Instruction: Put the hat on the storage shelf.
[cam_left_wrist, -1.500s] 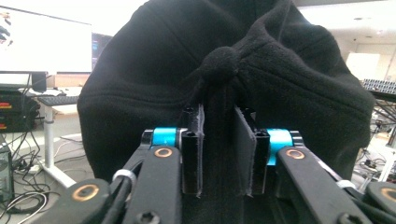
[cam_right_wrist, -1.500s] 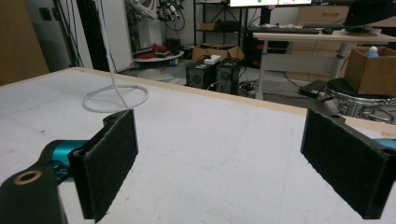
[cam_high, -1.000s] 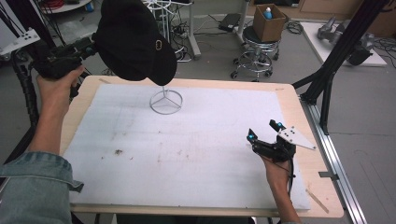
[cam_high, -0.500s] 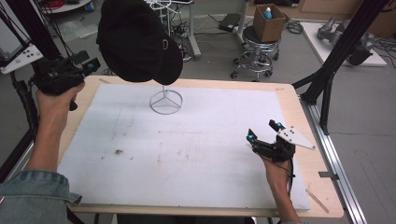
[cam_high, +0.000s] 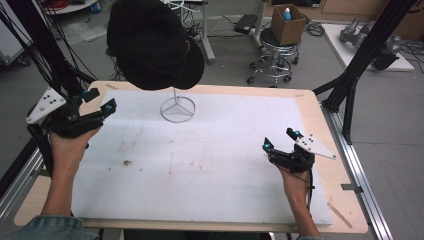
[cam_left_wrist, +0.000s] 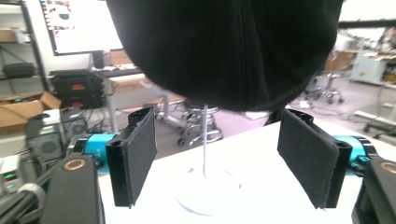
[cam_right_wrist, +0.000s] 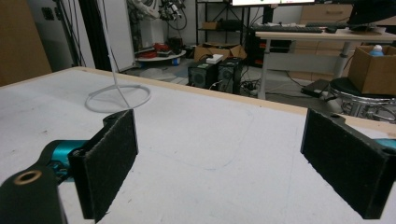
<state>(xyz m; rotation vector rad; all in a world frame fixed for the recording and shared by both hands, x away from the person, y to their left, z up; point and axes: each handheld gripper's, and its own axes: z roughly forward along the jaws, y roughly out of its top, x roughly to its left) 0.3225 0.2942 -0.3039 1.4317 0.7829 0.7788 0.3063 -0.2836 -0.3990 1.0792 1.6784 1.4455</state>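
Observation:
A black cap (cam_high: 152, 42) hangs on top of a thin white wire stand (cam_high: 177, 107) at the back middle of the table. In the left gripper view the cap (cam_left_wrist: 224, 51) looms overhead, with the stand's rod and ring base (cam_left_wrist: 205, 186) below it. My left gripper (cam_high: 99, 101) is open at the table's left edge, pointing toward the stand, nothing between its jaws. My right gripper (cam_high: 280, 139) is open over the right side of the white mat, also holding nothing. The stand's ring (cam_right_wrist: 119, 97) appears far left in the right gripper view.
A white mat (cam_high: 200, 160) covers most of the wooden table (cam_high: 320, 115). Black frame posts (cam_high: 362, 60) rise at the right and left. A stool (cam_high: 275, 60) with a cardboard box stands behind the table. Small dark specks (cam_high: 127, 162) lie on the mat.
My left gripper has come down and back from beside the cap to the table's left edge. The right gripper has stayed where it was.

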